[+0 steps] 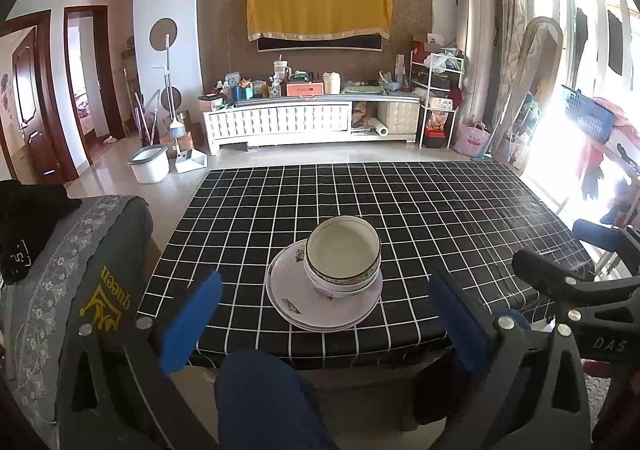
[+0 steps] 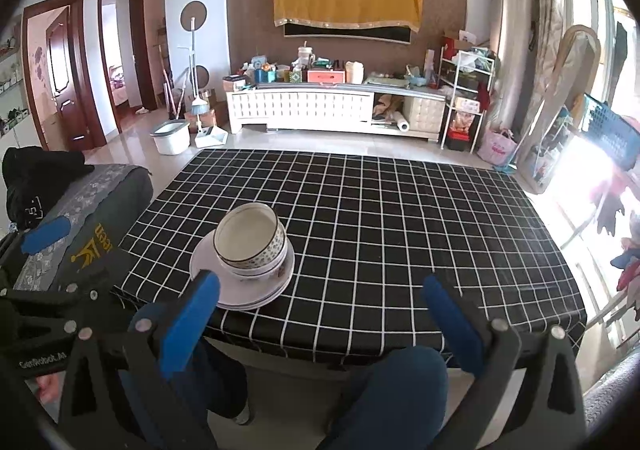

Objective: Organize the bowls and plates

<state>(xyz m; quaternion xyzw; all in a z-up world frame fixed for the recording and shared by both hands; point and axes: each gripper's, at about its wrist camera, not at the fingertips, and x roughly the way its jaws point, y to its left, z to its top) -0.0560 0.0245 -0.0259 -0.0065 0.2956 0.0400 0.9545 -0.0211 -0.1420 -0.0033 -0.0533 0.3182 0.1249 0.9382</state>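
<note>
the left gripper (image 1: 320,314) and the right gripper (image 2: 320,314) both hang spread wide and empty, short of the near table (image 1: 440,209) edge. the bowls (image 1: 342,254) sit nested on the stacked plates (image 1: 292,306), straight ahead of the left claw and ahead-left of the right. nesting them in one pile looks like the tidy end state, so the job seems done or nearly so.

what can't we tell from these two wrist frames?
- Plate count: stacked plates overlap in both views; only rims show.
- Lower bowl: inside covered by the top bowl.
- Table underside: hidden by the checked cloth.
- Left gripper and right gripper: open, bodies cut off by the frame edge.
</note>
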